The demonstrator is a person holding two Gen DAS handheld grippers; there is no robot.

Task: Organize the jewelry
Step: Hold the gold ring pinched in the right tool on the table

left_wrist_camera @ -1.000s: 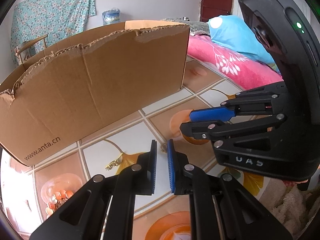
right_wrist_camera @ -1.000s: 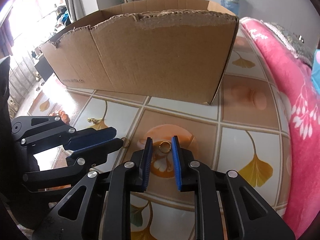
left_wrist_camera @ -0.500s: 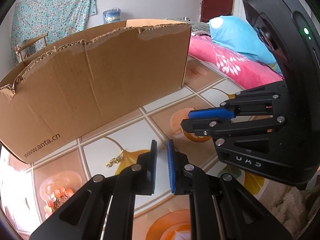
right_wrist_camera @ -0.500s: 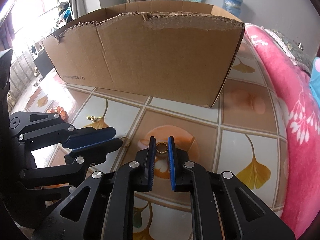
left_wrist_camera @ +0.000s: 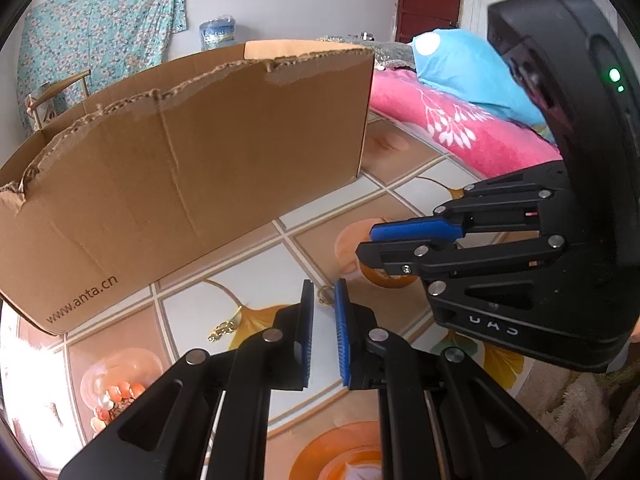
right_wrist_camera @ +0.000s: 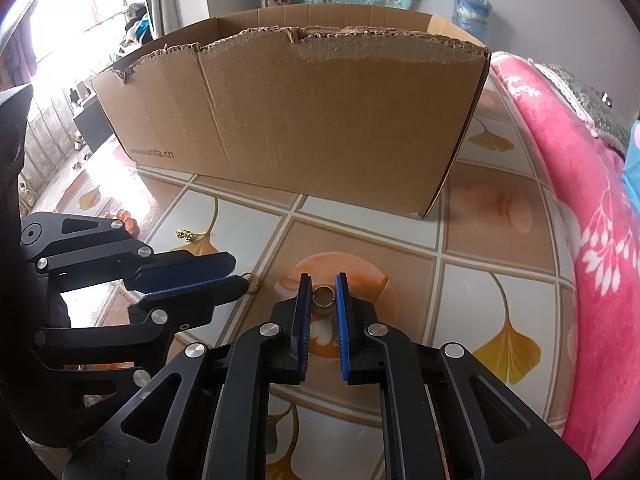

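My right gripper point(right_wrist_camera: 323, 280) points down at the tiled tabletop and is shut on a wide gold band ring point(right_wrist_camera: 323, 295), which stands between its blue pads. Just to its left, my left gripper point(right_wrist_camera: 239, 274) is shut on a thin gold ring point(right_wrist_camera: 251, 281) that sticks out at its tips. In the left wrist view that thin ring point(left_wrist_camera: 325, 294) sits between the left gripper's point(left_wrist_camera: 324, 286) pad tips, low over the table. The right gripper point(left_wrist_camera: 365, 242) shows there side-on; its ring is hidden.
A torn-edged cardboard box point(right_wrist_camera: 320, 120) stands open-topped just beyond both grippers. A small gold chain piece point(left_wrist_camera: 221, 329) and an orange and pearl bead bracelet point(left_wrist_camera: 116, 396) lie on the tiles to the left. A pink blanket point(right_wrist_camera: 580, 240) borders the right side.
The right gripper's jaws have narrowed onto the gold band ring. The left gripper and its thin ring have stayed as they were.
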